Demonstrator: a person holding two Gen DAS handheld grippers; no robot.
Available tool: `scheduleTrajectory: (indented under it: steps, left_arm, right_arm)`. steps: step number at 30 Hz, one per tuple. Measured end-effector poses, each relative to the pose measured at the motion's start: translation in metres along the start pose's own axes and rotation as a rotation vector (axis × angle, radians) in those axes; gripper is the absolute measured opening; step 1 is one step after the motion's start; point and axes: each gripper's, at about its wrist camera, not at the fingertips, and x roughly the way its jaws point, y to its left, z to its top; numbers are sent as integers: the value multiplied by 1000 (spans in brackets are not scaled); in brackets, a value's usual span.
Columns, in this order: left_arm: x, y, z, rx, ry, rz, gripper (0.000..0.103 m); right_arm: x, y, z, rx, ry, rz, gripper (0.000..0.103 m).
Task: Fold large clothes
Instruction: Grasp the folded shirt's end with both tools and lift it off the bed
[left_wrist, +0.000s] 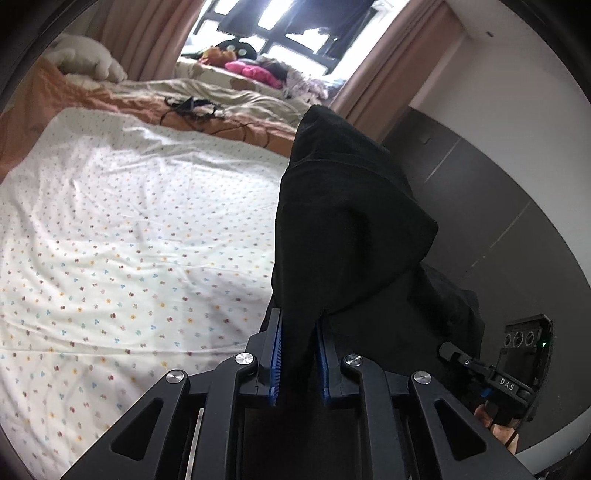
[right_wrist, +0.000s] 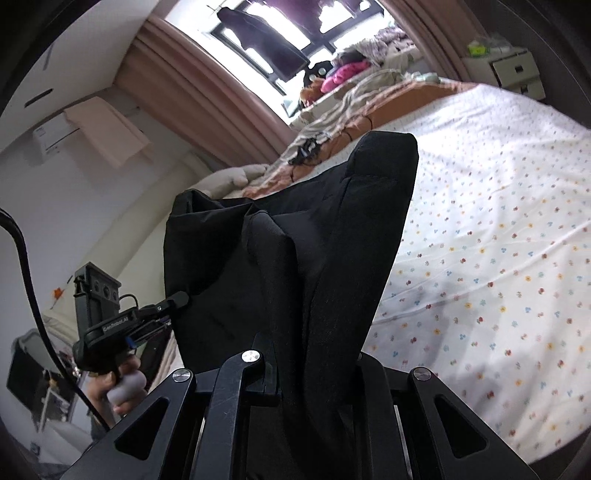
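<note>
1. Left tool (left_wrist: 298, 354) is clenched on the black garment (left_wrist: 343, 221), blue pads squeezing a fold that rises ahead of it.
2. Right tool (right_wrist: 314, 373) grips the same cloth too; its fingers sit buried under the fabric.
3. Garment hangs in the air between both, above the flowered bed sheet (left_wrist: 129, 240), probably to spread it flat for folding.
4. Readable: "DAS" on one tool body, "GenRobot.AI" on the other.

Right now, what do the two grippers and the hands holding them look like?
Both are black linkage frames with silver pivot bolts. The left gripper has blue ribbed pads; the right gripper's pads are hidden. Side views show "GenRobot.AI" on the left unit, "DAS" on the right, each with a three-lens black module. A bare hand grips a pale handle. No sleeves show.
</note>
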Motion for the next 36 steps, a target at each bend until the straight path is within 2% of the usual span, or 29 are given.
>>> scheduleTrajectory:
  steps: [5,11,26,36]
  left_arm:
    - [-17,-33,-11,28,-30,-45,15]
    - [-19,-84,-18,64,-43,-86,15]
    - [29,-219,-22,163,4,-168,15]
    - [71,-294,-30,212,58,-221,15]
  right_arm:
    - [-39,13,2,-48,-66,-18,14]
    - [-91,15,17,-90,-139,-67,14]
    - [-203,-7,49,-171,-240,-243,14]
    - [-254,-32,66,-175,-287,-344,14]
